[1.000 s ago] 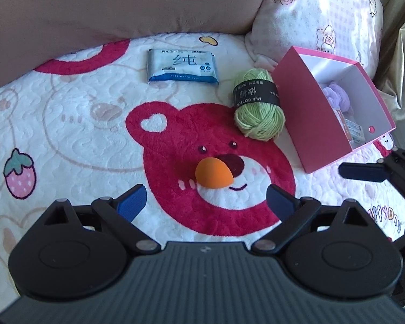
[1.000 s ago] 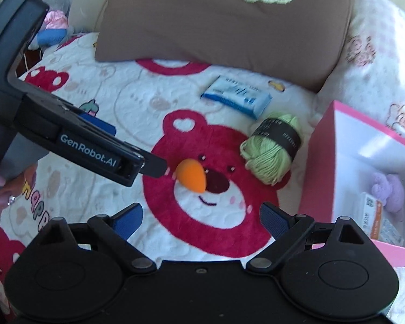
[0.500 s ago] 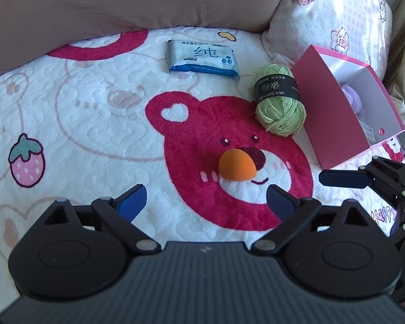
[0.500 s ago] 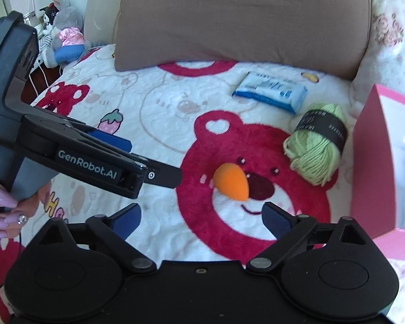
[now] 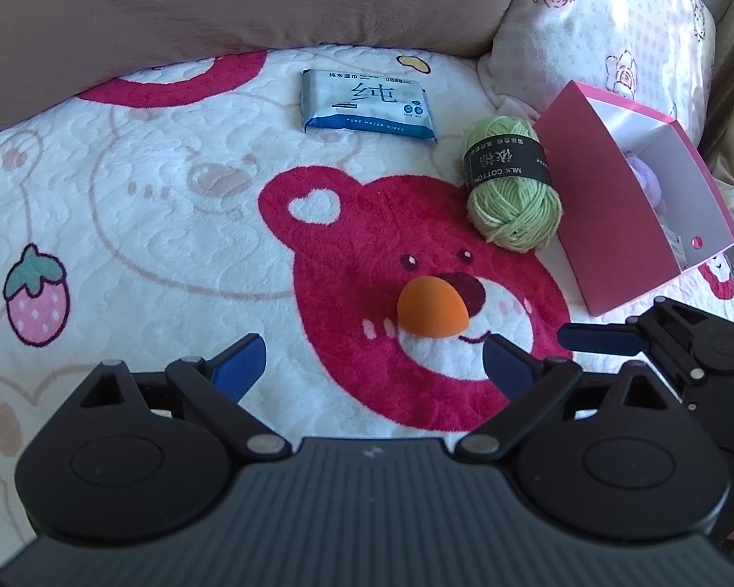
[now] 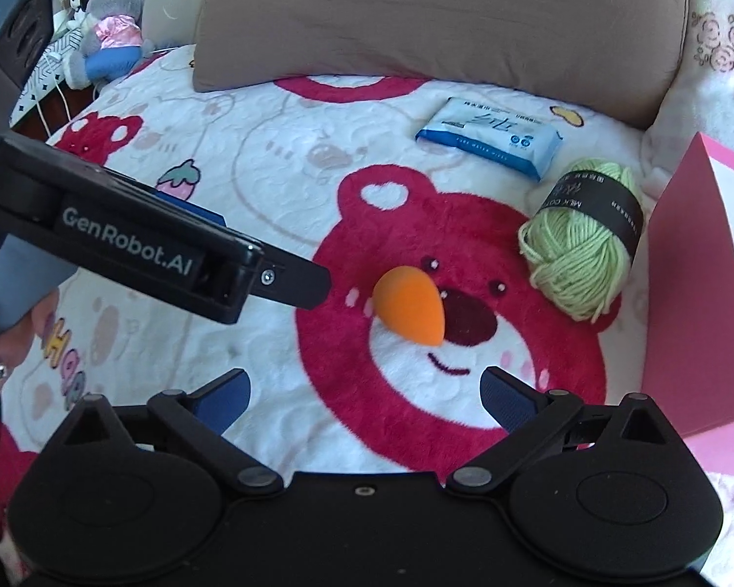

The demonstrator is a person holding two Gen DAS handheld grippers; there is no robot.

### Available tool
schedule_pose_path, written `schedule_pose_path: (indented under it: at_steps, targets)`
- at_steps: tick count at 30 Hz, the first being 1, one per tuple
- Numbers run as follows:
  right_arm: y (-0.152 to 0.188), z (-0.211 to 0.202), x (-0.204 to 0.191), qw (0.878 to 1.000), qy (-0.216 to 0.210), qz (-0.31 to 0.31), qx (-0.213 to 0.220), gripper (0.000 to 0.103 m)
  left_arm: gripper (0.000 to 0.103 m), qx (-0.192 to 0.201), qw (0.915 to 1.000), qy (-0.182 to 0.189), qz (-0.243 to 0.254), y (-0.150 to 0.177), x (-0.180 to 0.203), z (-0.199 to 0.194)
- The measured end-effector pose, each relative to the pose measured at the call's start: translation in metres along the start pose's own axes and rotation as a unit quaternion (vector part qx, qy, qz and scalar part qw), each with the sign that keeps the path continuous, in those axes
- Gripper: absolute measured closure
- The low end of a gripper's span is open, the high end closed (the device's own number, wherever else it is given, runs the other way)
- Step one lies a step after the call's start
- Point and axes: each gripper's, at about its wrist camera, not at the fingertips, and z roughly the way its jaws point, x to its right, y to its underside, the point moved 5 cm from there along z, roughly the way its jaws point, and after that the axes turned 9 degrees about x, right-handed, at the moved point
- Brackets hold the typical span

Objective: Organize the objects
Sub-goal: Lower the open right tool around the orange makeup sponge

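Orange sponge, plain, at centre frame on the red bear face of a white quilted blanket, printed too with pale beige bear outlines and a pink strawberry with teal leaves at left. Light green yarn ball, wrapped in a black band with white lettering, right of centre. Blue and white wipes pack with dark characters, upper centre. Pink box, white inside, at right, with something lilac within. Plain brown pillow across the top; pale pink checked pillow with rose prints, upper right. Black gripper bodies with blue fingers along the bottom.
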Motion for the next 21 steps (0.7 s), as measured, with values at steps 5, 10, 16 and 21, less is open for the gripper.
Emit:
schedule_pose_path:
  at_steps: [5, 10, 16, 21]
  targets:
    - [-0.001, 0.015, -0.005, 0.999, 0.027, -0.040, 0.010, 0.002, 0.007, -0.011, 0.9998, 0.003, -0.016, 0.003, -0.003, 0.015]
    - [0.002, 0.039, -0.003, 0.999, 0.010, -0.033, 0.007, 0.002, 0.007, -0.009, 0.9987, 0.037, -0.033, 0.004, -0.003, 0.030]
    - [0.025, 0.068, 0.004, 0.999, 0.000, -0.023, -0.032, 0.001, 0.007, -0.023, 0.9989, 0.038, -0.017, 0.005, -0.001, 0.041]
    - [0.035, 0.067, 0.001, 0.999, 0.002, -0.042, -0.005, 0.000, 0.007, -0.023, 0.9991, 0.031, -0.015, 0.005, -0.003, 0.046]
